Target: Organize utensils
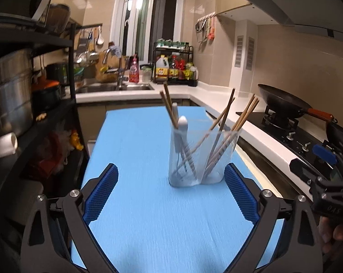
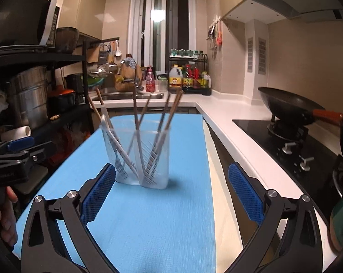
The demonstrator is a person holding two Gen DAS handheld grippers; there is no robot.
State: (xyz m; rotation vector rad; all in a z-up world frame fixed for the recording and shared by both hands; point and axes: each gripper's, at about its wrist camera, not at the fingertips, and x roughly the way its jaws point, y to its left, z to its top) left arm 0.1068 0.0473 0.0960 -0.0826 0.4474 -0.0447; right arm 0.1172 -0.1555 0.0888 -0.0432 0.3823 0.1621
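Two clear plastic cups stand side by side on a blue mat [image 1: 137, 150] [image 2: 183, 150]. The left cup [image 1: 183, 159] [image 2: 121, 154] holds white-handled utensils and a couple of chopsticks. The right cup [image 1: 219, 157] [image 2: 155, 159] holds several wooden chopsticks [image 1: 244, 118]. My left gripper [image 1: 171, 177] is open, its blue pads on either side of the mat in front of the cups, nothing between them. My right gripper [image 2: 171, 177] is open too, short of the cups and empty. Both views are blurred.
A black shelf rack [image 1: 34, 104] with steel pots stands to the left. A white counter [image 2: 235, 132] with a gas hob and a black wok [image 2: 290, 104] runs along the right. A sink [image 1: 116, 88] and bottles sit at the back. A green mug [image 2: 342, 218] is at the near right.
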